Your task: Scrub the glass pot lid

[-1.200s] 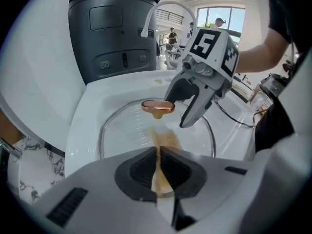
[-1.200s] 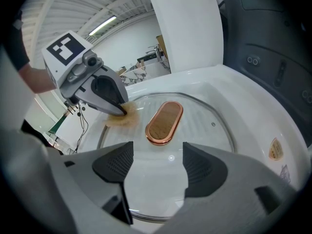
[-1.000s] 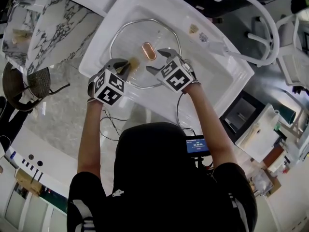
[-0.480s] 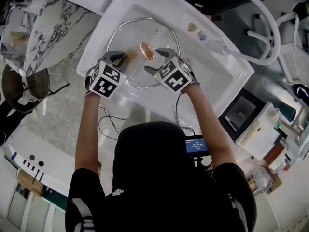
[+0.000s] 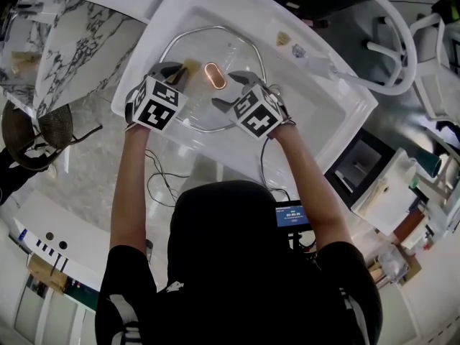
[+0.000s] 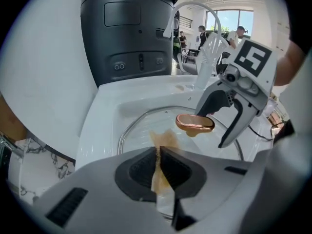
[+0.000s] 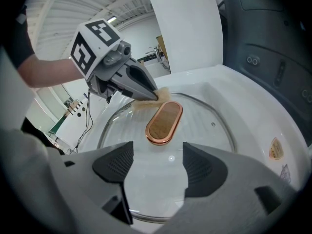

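Note:
A round glass pot lid (image 5: 237,52) with a copper oval handle (image 5: 214,75) lies flat in the white sink (image 5: 338,113). My left gripper (image 5: 181,71) is shut on a thin tan scrub cloth (image 6: 164,143), whose tip rests on the glass just left of the handle (image 7: 165,122). The cloth (image 7: 155,94) shows at the left gripper's jaw tips in the right gripper view. My right gripper (image 5: 231,89) is open, hovering over the near side of the lid (image 7: 209,126), right of the handle, with nothing between its jaws.
A white curved faucet (image 5: 381,20) arches over the sink's far right. A marble counter (image 5: 79,42) lies to the left. A tall dark bin (image 6: 127,30) stands behind the sink. Cables (image 5: 162,185) hang below the sink's front edge.
The left gripper has slid the cloth forward across the glass, from the near left part to beside the handle's far end. The right gripper has barely moved.

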